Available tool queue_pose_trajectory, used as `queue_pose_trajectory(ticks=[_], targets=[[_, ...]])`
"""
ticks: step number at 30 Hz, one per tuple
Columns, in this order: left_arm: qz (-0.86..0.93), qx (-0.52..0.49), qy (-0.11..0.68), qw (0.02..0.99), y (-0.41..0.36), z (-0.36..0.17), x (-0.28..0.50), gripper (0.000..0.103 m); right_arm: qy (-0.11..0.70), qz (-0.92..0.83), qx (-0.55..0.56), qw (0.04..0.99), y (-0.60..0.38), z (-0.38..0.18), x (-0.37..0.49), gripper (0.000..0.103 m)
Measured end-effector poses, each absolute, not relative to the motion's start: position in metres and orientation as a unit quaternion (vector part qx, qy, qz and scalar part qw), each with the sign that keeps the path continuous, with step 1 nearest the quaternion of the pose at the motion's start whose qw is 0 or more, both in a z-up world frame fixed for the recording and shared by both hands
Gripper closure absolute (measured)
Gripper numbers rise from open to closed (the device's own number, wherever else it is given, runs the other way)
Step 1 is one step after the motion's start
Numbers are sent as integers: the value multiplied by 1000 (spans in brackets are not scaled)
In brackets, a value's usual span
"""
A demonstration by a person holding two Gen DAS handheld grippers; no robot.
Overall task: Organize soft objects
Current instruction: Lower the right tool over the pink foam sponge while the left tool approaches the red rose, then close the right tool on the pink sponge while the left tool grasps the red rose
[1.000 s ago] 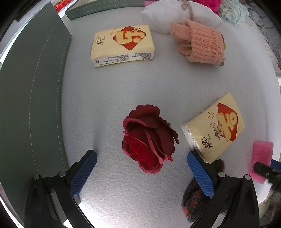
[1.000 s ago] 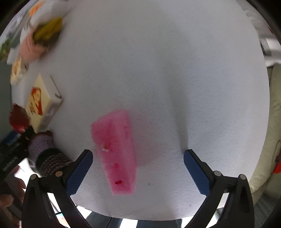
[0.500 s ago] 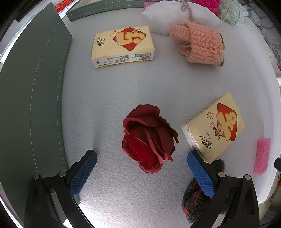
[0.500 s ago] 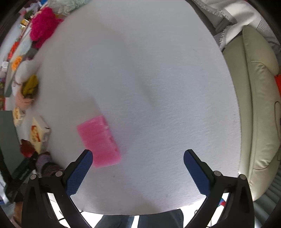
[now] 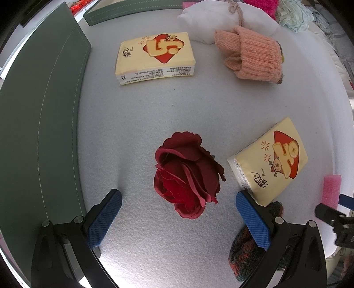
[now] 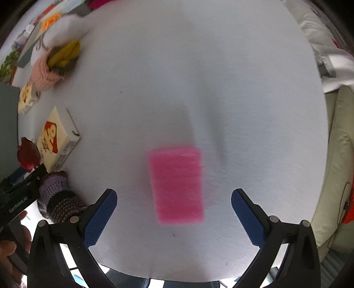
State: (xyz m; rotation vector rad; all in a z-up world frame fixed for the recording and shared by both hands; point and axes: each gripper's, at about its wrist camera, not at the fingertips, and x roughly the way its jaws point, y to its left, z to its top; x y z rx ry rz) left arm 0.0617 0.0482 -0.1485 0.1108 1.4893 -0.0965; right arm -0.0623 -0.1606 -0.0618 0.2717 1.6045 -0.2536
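Observation:
A red fabric rose [image 5: 188, 175] lies on the white felt table between the fingers of my open left gripper [image 5: 178, 199]. A pink sponge [image 6: 176, 185] lies flat on the table just ahead of my open right gripper [image 6: 173, 198], between its fingers; it also shows at the right edge of the left wrist view [image 5: 331, 189]. Two yellow tissue packs [image 5: 154, 57] [image 5: 271, 162] lie on the table. A pink knit glove [image 5: 252, 55] lies at the back. A dark knit item [image 5: 250, 248] lies under my left gripper's right finger.
A dark green leather mat [image 5: 39, 124] runs along the left side, another strip [image 5: 130, 10] at the back. A white pouch [image 5: 227, 18] lies behind the glove. A cream sofa [image 6: 338, 155] stands beyond the table's right edge. The right gripper's tip [image 5: 331, 212] shows at the left view's right edge.
My right gripper has swung around, so the pink sponge now sits centred between its fingers instead of to the left. The left gripper and the rose have not moved.

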Motion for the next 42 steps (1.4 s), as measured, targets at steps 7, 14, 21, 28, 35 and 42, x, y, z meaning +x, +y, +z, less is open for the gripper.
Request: queue_pose_trajectory(ticks=[7, 14, 21, 28, 35, 42], targets=[[-44, 50, 677, 733, 48, -149, 62, 0, 733, -124, 116, 659, -165, -82, -51, 0], [-43, 51, 681, 729, 46, -150, 64, 0, 723, -127, 113, 669, -161, -83, -52, 0], [-43, 62, 693, 717, 40, -153, 72, 0, 732, -118, 108, 662, -130, -90, -69, 0], [-75, 74, 685, 721, 25, -143, 71, 35, 732, -107, 90, 667, -121, -82, -70, 25], [-90, 61, 682, 723, 28, -134, 71, 74, 730, -98, 79, 672, -116, -72, -75, 57], [-97, 50, 662, 741, 36, -112, 65, 74, 719, -96, 94, 682, -111, -55, -88, 57]])
